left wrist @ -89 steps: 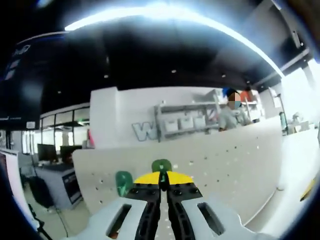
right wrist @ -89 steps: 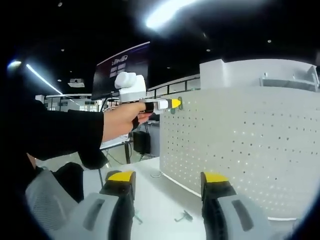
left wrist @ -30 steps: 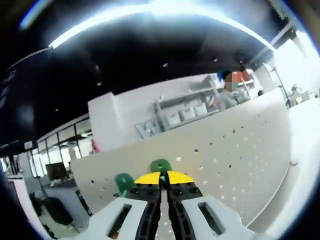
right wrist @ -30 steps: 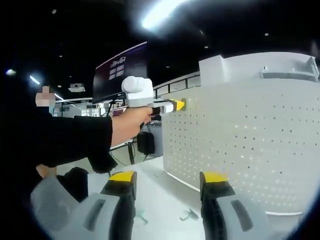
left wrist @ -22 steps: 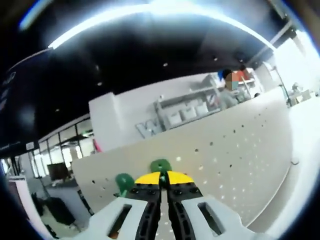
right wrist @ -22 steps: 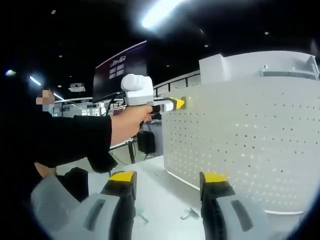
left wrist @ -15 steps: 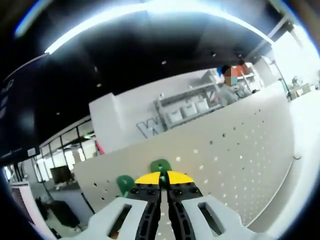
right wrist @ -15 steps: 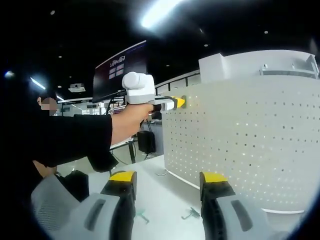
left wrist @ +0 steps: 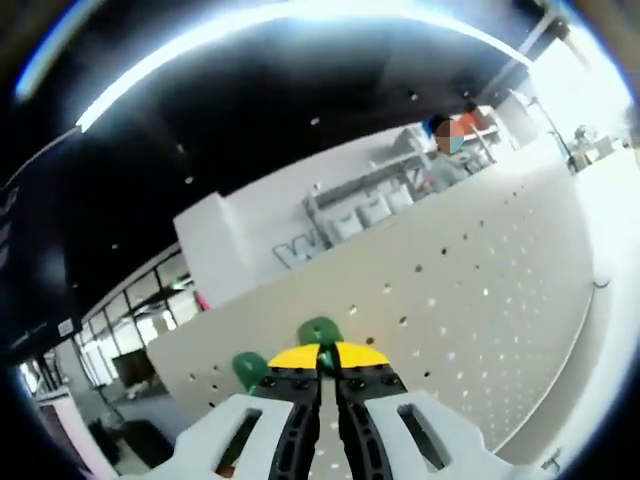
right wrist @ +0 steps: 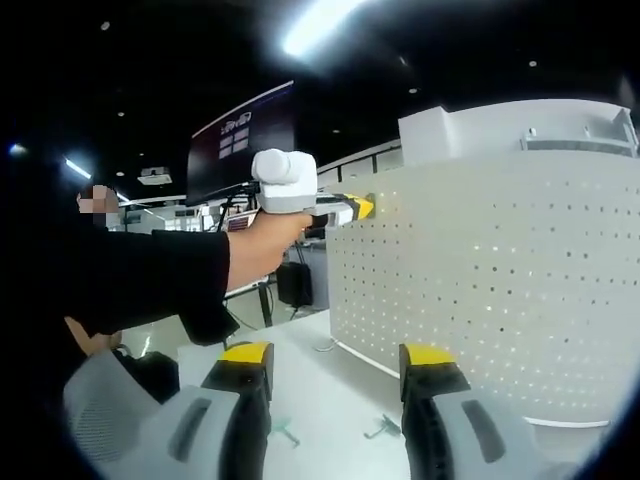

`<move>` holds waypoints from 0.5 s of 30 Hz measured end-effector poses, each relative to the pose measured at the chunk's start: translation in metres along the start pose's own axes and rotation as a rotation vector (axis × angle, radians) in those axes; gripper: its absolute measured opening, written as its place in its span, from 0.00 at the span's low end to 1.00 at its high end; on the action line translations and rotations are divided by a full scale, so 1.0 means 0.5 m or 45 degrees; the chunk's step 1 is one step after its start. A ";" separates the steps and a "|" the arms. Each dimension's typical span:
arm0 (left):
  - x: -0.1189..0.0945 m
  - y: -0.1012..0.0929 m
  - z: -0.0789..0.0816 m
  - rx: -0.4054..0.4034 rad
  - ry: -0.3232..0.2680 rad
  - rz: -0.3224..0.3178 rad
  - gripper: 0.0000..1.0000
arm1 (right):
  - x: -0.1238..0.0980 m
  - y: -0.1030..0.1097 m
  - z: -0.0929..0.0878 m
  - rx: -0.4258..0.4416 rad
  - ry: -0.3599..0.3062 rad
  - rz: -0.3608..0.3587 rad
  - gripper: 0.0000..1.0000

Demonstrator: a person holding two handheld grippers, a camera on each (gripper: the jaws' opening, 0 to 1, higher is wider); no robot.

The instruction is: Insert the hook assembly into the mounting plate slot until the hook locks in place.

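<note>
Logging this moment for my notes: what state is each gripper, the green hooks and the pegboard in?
left gripper: shut on green hook, held at the pegboard.
green hook: pinched between the jaws, against the board.
second green hook: on the board, untouched.
right gripper: open, holding nothing.
pegboard: upright.
small clip: lying on the table.

Dark ceiling [left wrist: 300,110] overhead, a long light strip [left wrist: 250,20] blazing across it; far off, white wall shelving [left wrist: 365,200], and a dark hanging screen [right wrist: 245,135] at left.
</note>
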State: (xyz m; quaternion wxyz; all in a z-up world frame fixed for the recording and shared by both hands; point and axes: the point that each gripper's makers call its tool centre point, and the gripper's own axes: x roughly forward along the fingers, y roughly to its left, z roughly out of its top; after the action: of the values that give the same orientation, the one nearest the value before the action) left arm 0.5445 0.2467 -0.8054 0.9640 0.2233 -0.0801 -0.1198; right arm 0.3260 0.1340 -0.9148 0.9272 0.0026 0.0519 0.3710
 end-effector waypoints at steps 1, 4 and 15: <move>-0.001 0.001 0.000 -0.025 -0.004 0.000 0.04 | 0.000 0.000 0.000 0.000 0.000 0.000 0.49; -0.002 0.003 0.000 -0.086 -0.027 -0.005 0.04 | -0.001 -0.001 -0.001 0.001 0.001 -0.003 0.49; -0.014 0.002 -0.008 -0.233 -0.024 -0.050 0.07 | 0.001 0.004 0.000 -0.006 0.001 0.008 0.48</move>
State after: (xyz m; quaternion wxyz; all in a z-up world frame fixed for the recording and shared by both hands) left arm 0.5389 0.2510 -0.8091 0.9771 0.1345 -0.0734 -0.1475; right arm 0.3249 0.1360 -0.9146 0.9260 0.0006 0.0513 0.3740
